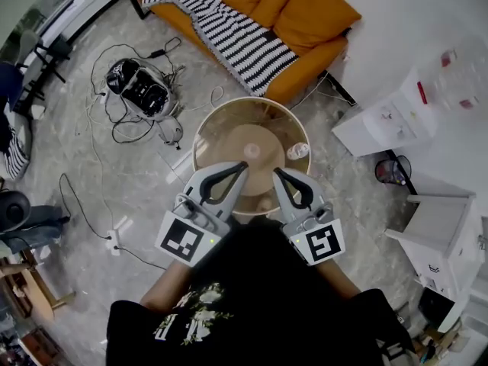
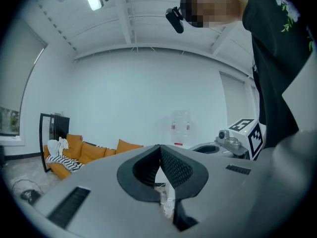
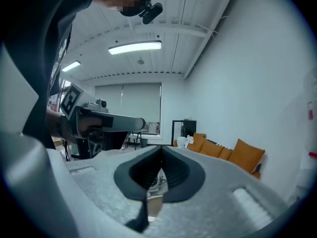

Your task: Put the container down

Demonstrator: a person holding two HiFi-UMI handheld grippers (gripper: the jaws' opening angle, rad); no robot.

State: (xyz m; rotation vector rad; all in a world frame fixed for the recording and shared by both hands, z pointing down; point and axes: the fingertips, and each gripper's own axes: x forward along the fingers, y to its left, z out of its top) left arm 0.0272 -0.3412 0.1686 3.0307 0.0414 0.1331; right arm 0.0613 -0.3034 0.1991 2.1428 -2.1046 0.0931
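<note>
A large round see-through brownish container (image 1: 201, 137) hangs above the floor right in front of me, with small items (image 1: 298, 151) lying inside it. My left gripper (image 1: 245, 164) and right gripper (image 1: 276, 171) reach in over its near rim side by side, both with jaws together. The exact spot that the pads pinch is hidden. In the left gripper view the left gripper (image 2: 159, 147) is shut, with clear plastic showing just under the tips. The right gripper (image 3: 161, 148) is also shut in its own view, with the brownish wall below it.
An orange sofa (image 1: 313, 14) with a striped blanket (image 1: 236, 36) stands beyond the container. A black and white device (image 1: 141, 86) and loose cables lie on the floor at the left. A white dispenser (image 1: 389, 120), a small bin (image 1: 391, 171) and a white cabinet (image 1: 442, 235) stand at the right.
</note>
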